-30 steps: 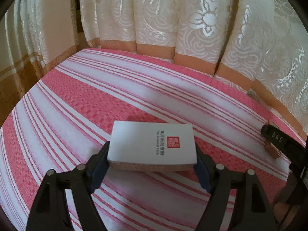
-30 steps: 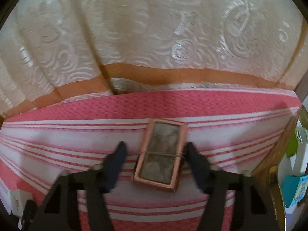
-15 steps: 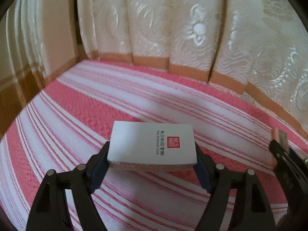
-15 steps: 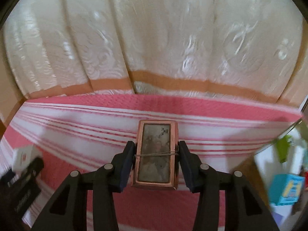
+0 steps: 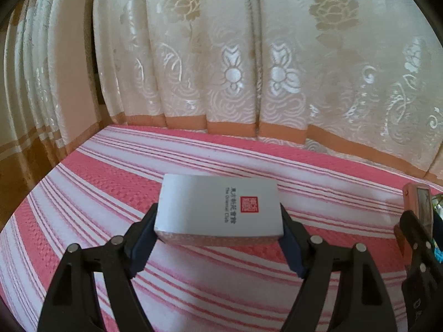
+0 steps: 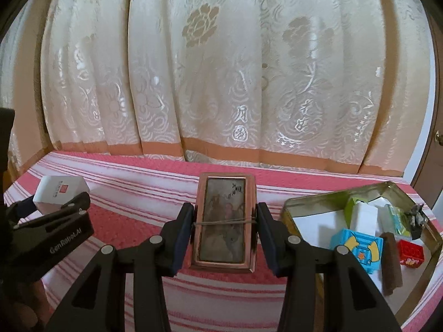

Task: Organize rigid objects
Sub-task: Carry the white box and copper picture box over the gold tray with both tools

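From the left wrist, the left tool gripped a white box across its short ends, its jaws set wide and both blue pads pressed against the box; the box lay flat between the fingers with its printed top face upward, a red seal and a line of dark text on it; it was held clear above the pink and white striped cloth. A cream curtain with flower patterns hung behind the cloth; at the right edge of the view the right tool showed with a copper-framed box in it.

From the right wrist, the right tool had its jaws partly closed on the copper-framed box, the pads pressing its two long sides; the box pointed lengthwise away from the camera, a faded picture on its top face and a thin band around its middle; it sat between the fingertips, raised over the striped cloth. To the left, the left tool held the white box; to the right lay an open metal tin holding a blue carton, a small red box, a brown bar and some white and green packets.
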A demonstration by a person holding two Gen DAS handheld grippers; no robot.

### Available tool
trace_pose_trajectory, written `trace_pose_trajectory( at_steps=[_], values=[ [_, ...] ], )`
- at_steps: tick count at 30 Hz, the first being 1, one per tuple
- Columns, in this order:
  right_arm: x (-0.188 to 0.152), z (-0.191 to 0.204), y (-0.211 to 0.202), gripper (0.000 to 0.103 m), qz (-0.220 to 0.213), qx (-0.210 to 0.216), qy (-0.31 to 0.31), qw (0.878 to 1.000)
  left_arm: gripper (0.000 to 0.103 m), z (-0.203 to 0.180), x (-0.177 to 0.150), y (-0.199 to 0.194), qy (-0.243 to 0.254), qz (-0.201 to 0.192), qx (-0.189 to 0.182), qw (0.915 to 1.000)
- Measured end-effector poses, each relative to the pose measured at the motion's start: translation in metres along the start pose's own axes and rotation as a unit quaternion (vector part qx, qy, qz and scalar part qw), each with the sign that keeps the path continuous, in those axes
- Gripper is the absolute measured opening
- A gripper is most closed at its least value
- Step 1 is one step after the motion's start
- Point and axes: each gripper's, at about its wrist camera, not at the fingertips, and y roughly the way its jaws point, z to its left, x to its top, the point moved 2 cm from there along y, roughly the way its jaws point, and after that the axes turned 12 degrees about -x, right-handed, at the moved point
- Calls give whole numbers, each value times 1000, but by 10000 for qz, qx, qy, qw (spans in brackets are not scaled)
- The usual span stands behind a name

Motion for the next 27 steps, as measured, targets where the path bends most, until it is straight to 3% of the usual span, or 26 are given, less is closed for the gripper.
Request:
trace_pose_trajectory(
  at_steps=[10,27],
  values=[
    [-5,-12,-19,49,-266,38,149,9995,79,-21,-13,-32,308,-389,-118,9987],
    [-13,-24,-36,49,-365,30,170,9992,79,-32,-26,-56,361,-606,-116,9974]
  ],
)
